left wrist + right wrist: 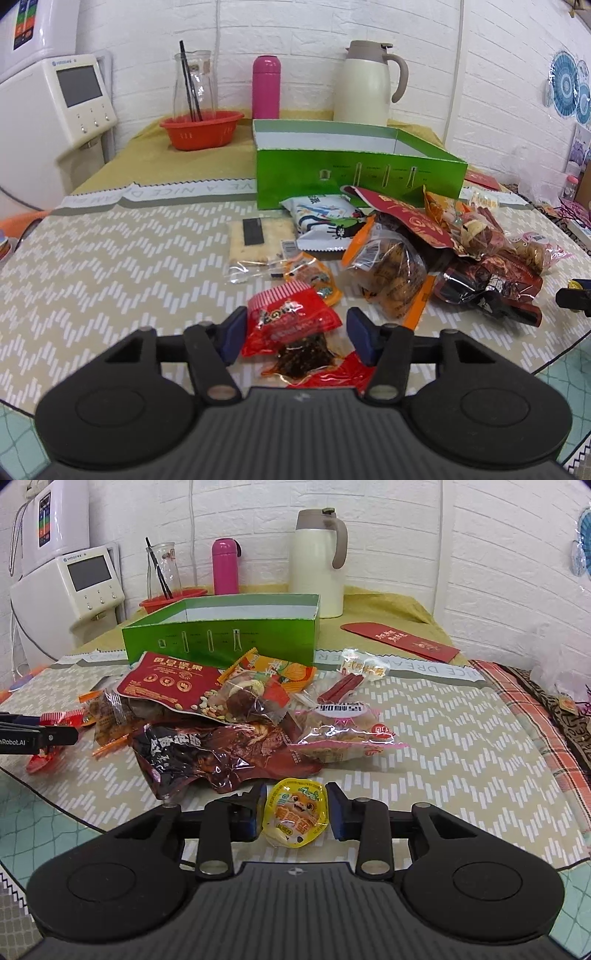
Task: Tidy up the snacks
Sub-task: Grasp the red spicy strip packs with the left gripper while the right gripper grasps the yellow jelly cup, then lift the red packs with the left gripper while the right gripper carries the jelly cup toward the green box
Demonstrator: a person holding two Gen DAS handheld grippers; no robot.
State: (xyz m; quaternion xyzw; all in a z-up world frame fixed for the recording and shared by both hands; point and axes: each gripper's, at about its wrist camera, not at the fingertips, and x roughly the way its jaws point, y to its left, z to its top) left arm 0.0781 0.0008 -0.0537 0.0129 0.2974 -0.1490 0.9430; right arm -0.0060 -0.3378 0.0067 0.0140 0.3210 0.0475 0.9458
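The green box (354,177) sits open at the back, behind the snack pile (424,251). My left gripper (295,336) is half open around a red packet (288,321), not squeezing it. My right gripper (297,810) is half open around a small yellow packet (297,812), pads just beside it.

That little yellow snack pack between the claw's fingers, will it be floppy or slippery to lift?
The yellow snack pack looks small and probably light. Its glossy film catches glare, so it may slip against the right claw. The domed middle seems fairly firm, while the thin sealed rim would likely bend or crinkle.
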